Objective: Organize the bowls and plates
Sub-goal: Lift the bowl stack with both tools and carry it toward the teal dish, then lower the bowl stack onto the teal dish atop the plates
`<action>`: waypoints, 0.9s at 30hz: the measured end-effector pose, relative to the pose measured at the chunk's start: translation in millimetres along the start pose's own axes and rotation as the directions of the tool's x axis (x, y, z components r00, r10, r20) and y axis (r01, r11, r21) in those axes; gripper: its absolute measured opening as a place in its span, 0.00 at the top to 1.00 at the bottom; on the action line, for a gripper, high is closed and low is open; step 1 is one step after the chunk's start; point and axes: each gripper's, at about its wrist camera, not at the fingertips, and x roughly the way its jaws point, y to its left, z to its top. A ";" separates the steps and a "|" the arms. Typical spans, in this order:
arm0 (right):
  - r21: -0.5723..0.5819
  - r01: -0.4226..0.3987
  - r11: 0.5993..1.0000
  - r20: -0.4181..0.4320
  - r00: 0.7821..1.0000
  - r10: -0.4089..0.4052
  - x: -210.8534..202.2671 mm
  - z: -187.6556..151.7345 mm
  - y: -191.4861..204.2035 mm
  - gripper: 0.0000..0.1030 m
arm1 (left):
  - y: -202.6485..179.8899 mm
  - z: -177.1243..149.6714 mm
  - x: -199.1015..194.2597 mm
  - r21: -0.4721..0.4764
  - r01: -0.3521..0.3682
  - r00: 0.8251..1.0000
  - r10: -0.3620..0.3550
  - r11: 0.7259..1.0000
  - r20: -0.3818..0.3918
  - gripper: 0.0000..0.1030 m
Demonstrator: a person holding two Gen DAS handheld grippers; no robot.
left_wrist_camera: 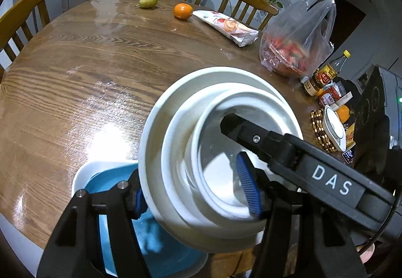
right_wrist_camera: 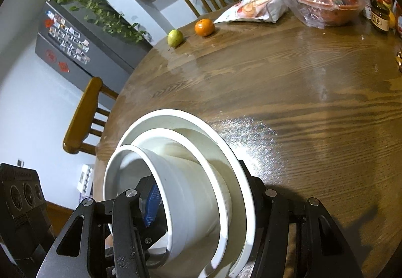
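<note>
A: Where are the bowls?

B: A nested stack of white bowls (left_wrist_camera: 218, 152) hangs tilted above the wooden surface (left_wrist_camera: 88, 72), held from two sides.

A: And each claw?

B: The left claw (left_wrist_camera: 196, 192) is clamped across the stack's wall, one blue pad inside the innermost bowl, the other outside. The right claw (right_wrist_camera: 201, 205) is clamped on the opposite side in the same way.

A: Anything underneath?

B: A blue plate (left_wrist_camera: 160, 240) on a white one (left_wrist_camera: 83, 175), probably resting on the surface, though the stack hides much of it.

A: Farther off?

B: A pear (left_wrist_camera: 148, 0), an orange (left_wrist_camera: 183, 11), a snack packet (left_wrist_camera: 227, 26) and a plastic bag (left_wrist_camera: 299, 37).
</note>
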 end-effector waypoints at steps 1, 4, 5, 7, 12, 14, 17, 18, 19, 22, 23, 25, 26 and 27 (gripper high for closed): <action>-0.006 0.002 1.000 0.001 1.000 -0.002 -0.4 -2.8 3.3 0.44 | 1.9 -1.5 -2.1 -0.002 0.002 1.000 -0.002 1.000 0.003 0.42; -0.017 0.002 1.000 0.003 1.000 -0.002 -1.1 -7.8 10.1 0.44 | 7.3 -5.5 -7.5 -0.009 0.003 1.000 -0.003 1.000 0.011 0.42; -0.022 0.002 1.000 0.002 1.000 -0.002 -0.3 -10.3 13.2 0.44 | 10.3 -7.5 -9.6 -0.015 0.004 1.000 -0.004 1.000 0.013 0.42; -0.033 0.005 0.999 -0.003 1.000 -0.005 1.1 -14.0 17.4 0.44 | 15.6 -10.6 -12.0 -0.025 0.007 1.000 -0.007 1.000 0.014 0.42; -0.052 0.001 0.999 -0.019 1.000 -0.002 6.1 -22.5 28.5 0.44 | 28.3 -18.5 -19.4 -0.050 0.000 1.000 0.001 0.999 0.021 0.42; -0.061 -0.002 0.998 -0.027 1.000 0.001 8.2 -26.1 33.3 0.44 | 32.3 -21.0 -21.9 -0.059 -0.006 1.000 0.007 0.998 0.020 0.42; -0.067 -0.009 0.998 -0.035 0.999 0.007 11.0 -31.3 38.7 0.44 | 38.1 -24.7 -25.5 -0.068 -0.013 1.000 0.014 0.998 0.023 0.42; -0.069 -0.011 0.998 -0.039 0.999 0.008 11.7 -32.8 40.1 0.44 | 39.9 -26.2 -26.3 -0.073 -0.015 1.000 0.016 0.997 0.021 0.42; -0.073 -0.013 0.997 -0.043 0.999 0.009 13.0 -34.7 41.9 0.44 | 41.3 -27.3 -26.6 -0.075 -0.016 1.000 0.018 0.997 0.021 0.42; -0.078 -0.016 0.997 -0.054 0.998 0.012 17.1 -38.8 46.0 0.44 | 47.9 -32.4 -28.7 -0.089 -0.024 0.999 0.026 0.996 0.019 0.43; -0.079 -0.018 0.997 -0.060 0.998 0.013 18.6 -40.4 47.2 0.44 | 49.6 -34.1 -29.4 -0.092 -0.026 0.999 0.027 0.995 0.017 0.42; -0.084 -0.021 0.996 -0.066 0.998 0.015 21.0 -43.5 48.6 0.44 | 53.0 -37.6 -29.9 -0.098 -0.028 0.999 0.030 0.995 0.015 0.42; -0.084 -0.021 0.996 -0.071 0.997 0.015 22.4 -45.1 49.0 0.44 | 55.0 -39.2 -29.9 -0.102 -0.031 0.999 0.032 0.994 0.011 0.42; -0.085 -0.022 0.996 -0.076 0.997 0.016 23.4 -46.7 49.6 0.44 | 56.3 -40.2 -30.0 -0.104 -0.032 0.999 0.033 0.994 0.008 0.42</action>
